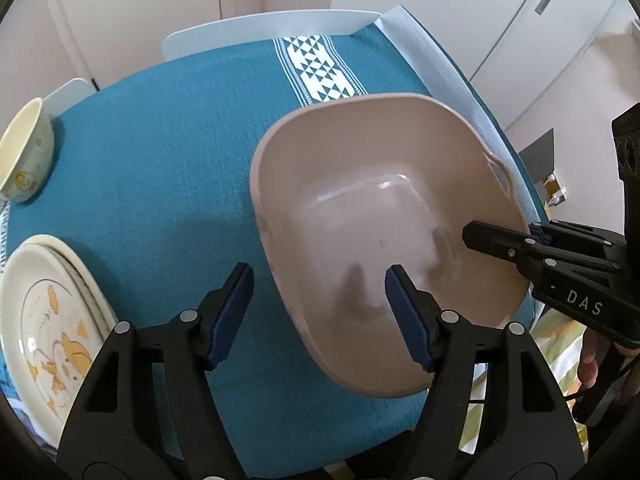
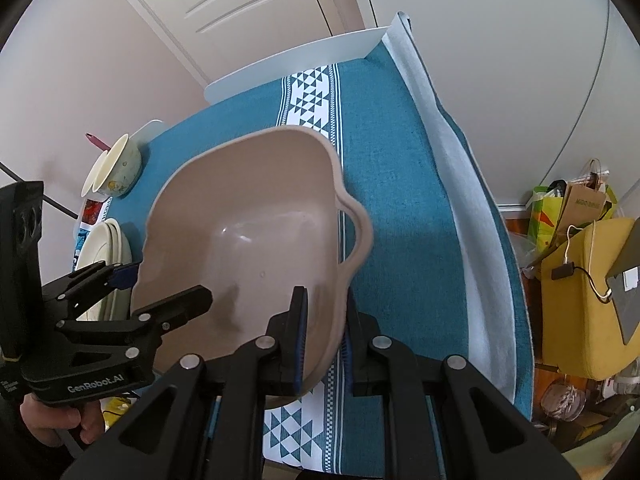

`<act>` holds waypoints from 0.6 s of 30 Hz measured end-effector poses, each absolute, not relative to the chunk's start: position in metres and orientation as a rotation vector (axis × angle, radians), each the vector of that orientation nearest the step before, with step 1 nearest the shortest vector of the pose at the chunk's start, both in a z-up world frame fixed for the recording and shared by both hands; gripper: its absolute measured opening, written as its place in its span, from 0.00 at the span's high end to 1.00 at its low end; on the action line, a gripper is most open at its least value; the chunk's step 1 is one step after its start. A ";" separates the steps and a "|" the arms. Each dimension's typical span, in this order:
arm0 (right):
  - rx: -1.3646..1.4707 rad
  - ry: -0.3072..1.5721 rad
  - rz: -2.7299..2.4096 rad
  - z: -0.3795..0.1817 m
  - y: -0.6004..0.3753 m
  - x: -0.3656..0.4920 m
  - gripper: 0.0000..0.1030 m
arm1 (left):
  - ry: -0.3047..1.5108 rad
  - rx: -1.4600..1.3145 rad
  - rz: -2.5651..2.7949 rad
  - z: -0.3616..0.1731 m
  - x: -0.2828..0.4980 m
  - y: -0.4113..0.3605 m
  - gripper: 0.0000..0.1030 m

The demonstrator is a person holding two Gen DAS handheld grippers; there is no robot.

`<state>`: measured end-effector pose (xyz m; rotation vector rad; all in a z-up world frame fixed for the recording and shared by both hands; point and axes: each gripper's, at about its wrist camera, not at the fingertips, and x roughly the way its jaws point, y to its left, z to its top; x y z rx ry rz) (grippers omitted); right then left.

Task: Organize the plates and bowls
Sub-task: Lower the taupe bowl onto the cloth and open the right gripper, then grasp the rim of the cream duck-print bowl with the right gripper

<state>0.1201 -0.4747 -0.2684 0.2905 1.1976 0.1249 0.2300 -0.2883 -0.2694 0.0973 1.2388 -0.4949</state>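
Plates (image 1: 52, 320) lie stacked at the far left of the teal tablecloth (image 1: 160, 160), well left of the beige basin (image 1: 380, 220), and a cream bowl (image 1: 24, 152) with a cartoon print stands beyond them, also well left of the basin. The basin is my landmark: it sits on the cloth, just right of the white patterned stripe (image 1: 316, 68) in my left wrist view. My left gripper (image 1: 320, 312) stands with its jaws apart, astride the basin's near-left rim, one blue pad outside the wall and one inside; neither pad presses on it. The plates lie just left of this gripper, the bowl farther off. My right gripper (image 2: 324, 336) is clamped on the basin's near-right wall, just below the handle loop (image 2: 356, 236), one finger inside and one outside. From that view the bowl and plates show beyond the basin's left rim.
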 end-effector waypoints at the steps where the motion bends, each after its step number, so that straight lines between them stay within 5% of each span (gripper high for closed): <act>1: 0.292 1.194 0.119 -0.268 -0.475 0.120 0.85 | 1.233 0.098 -0.491 -0.268 0.230 -0.287 0.36; 6: 0.308 1.165 0.098 -0.258 -0.482 0.116 0.57 | 1.210 0.096 -0.471 -0.255 0.228 -0.276 0.36; 18: 0.177 0.955 0.098 -0.161 -0.466 0.128 0.57 | 1.030 0.013 -0.337 -0.162 0.217 -0.193 0.36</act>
